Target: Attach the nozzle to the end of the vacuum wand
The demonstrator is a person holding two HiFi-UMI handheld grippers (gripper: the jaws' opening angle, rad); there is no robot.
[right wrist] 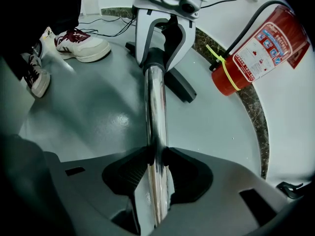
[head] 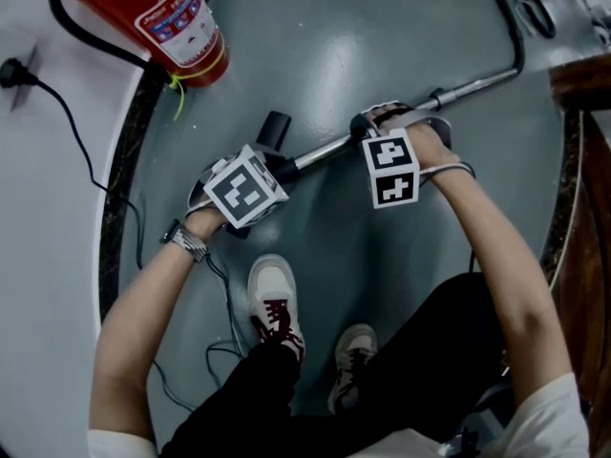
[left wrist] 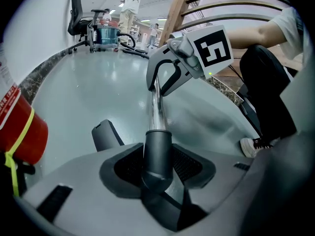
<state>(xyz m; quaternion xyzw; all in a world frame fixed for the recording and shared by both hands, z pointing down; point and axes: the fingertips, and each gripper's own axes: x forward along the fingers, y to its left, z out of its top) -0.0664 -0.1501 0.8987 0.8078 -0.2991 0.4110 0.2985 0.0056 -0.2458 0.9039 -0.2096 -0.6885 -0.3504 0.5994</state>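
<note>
Presently we find the left gripper (left wrist: 157, 170) clamped on the nozzle (left wrist: 157, 151) neck at the wand (left wrist: 156, 109) end, the right gripper (right wrist: 156, 168) clamped mid-wand. From above, the left cube (head: 244, 189) hides that grip and most of the nozzle.

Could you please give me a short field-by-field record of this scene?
left gripper: shut on nozzle neck
right gripper: shut on wand
joint: nozzle neck sleeved over wand end; whether it is locked cannot be told
extinguisher: red, at floor's edge, apart from both grippers
floor: grey, glossy
</note>
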